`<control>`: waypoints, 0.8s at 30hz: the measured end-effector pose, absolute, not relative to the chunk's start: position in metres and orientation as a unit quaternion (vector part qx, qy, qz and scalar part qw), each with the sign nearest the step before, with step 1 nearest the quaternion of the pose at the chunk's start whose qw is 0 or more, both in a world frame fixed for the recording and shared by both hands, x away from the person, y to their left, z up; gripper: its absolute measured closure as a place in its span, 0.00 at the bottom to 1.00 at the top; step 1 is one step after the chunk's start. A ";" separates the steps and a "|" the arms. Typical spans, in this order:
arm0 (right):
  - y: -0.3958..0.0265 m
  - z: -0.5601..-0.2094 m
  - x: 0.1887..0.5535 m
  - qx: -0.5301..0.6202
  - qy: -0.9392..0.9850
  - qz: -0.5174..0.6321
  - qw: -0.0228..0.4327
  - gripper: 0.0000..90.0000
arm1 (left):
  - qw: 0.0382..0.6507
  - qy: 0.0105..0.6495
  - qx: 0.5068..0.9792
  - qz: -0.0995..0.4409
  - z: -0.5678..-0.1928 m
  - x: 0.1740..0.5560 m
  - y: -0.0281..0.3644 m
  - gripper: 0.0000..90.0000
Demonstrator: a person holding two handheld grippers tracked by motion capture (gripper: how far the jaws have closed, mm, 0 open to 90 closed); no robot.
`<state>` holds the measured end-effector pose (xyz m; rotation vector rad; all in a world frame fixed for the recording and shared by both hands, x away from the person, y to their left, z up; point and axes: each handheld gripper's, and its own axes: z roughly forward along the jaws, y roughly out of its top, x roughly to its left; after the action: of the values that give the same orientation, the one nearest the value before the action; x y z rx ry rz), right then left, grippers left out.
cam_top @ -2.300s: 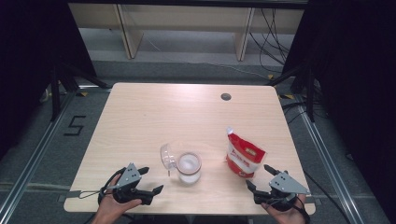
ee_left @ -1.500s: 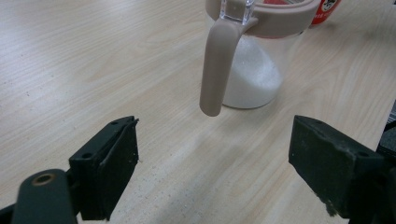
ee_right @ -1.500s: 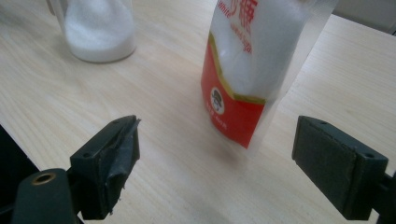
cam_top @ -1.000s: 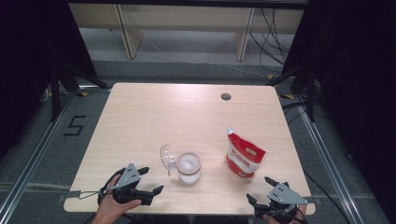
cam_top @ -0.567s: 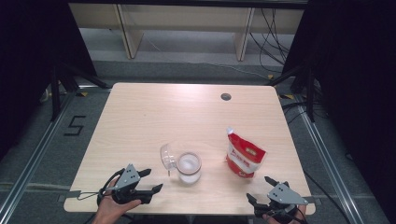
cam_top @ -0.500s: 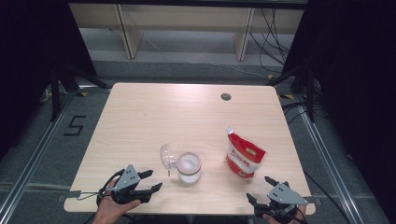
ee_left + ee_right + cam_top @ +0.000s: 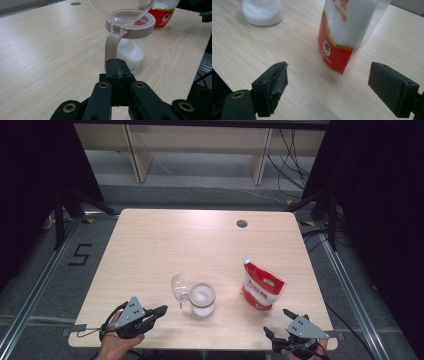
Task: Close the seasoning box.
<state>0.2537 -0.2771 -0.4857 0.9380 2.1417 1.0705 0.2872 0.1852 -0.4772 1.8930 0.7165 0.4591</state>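
A clear jar (image 7: 202,300) with a pink rim holds white powder, and its clear lid (image 7: 178,287) stands hinged open on the left. A red and white pouch (image 7: 261,287) stands to its right. My left gripper (image 7: 162,310) lies near the table's front edge, pointing at the jar. Its jaws have just been closing and are now shut with nothing between them. In the left gripper view its tips (image 7: 116,67) sit just short of the jar's pink strap (image 7: 110,47). My right gripper (image 7: 327,92) is open, facing the pouch (image 7: 342,32) without touching it.
The wooden table (image 7: 165,245) has a round cable hole (image 7: 242,223) at the back right. The right gripper (image 7: 276,321) sits at the front right edge. Dark floor rails run along both sides, with a "5" mark (image 7: 80,255) on the left.
The left gripper's jaws have closed from wide open to shut, empty. The right gripper drew back a little toward the near edge early on, then stayed still.
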 end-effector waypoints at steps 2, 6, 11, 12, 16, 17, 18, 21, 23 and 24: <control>-0.277 -0.486 0.254 0.352 0.799 0.400 0.280 0.19 | 0.510 0.300 0.785 0.183 -0.476 0.288 0.183 0.99; -0.277 -0.486 0.253 0.359 0.799 0.398 0.273 0.19 | 0.506 0.301 0.787 0.186 -0.471 0.291 0.182 1.00; -0.279 -0.486 0.255 0.354 0.794 0.406 0.281 0.19 | 0.504 0.301 0.789 0.184 -0.466 0.295 0.178 0.99; -0.278 -0.486 0.254 0.361 0.795 0.401 0.277 0.19 | 0.505 0.300 0.788 0.183 -0.465 0.296 0.176 0.99; -0.278 -0.486 0.254 0.356 0.797 0.401 0.279 0.19 | 0.506 0.297 0.789 0.183 -0.461 0.301 0.172 0.99; -0.278 -0.486 0.254 0.356 0.797 0.401 0.279 0.19 | 0.507 0.290 0.790 0.186 -0.458 0.302 0.171 0.99; -0.278 -0.486 0.254 0.356 0.796 0.401 0.280 0.19 | 0.511 0.290 0.788 0.183 -0.456 0.303 0.169 0.99; -0.278 -0.486 0.255 0.353 0.798 0.401 0.280 0.19 | 0.510 0.293 0.788 0.183 -0.452 0.303 0.166 0.99; -0.278 -0.486 0.254 0.355 0.798 0.401 0.277 0.19 | 0.509 0.290 0.789 0.185 -0.451 0.304 0.167 0.99; -0.278 -0.486 0.254 0.356 0.799 0.402 0.271 0.19 | 0.513 0.290 0.787 0.184 -0.450 0.305 0.167 0.99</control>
<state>0.2542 -0.2777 -0.4861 0.9604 2.1528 1.0820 0.3052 0.1670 -0.4503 1.8924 0.6962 0.4437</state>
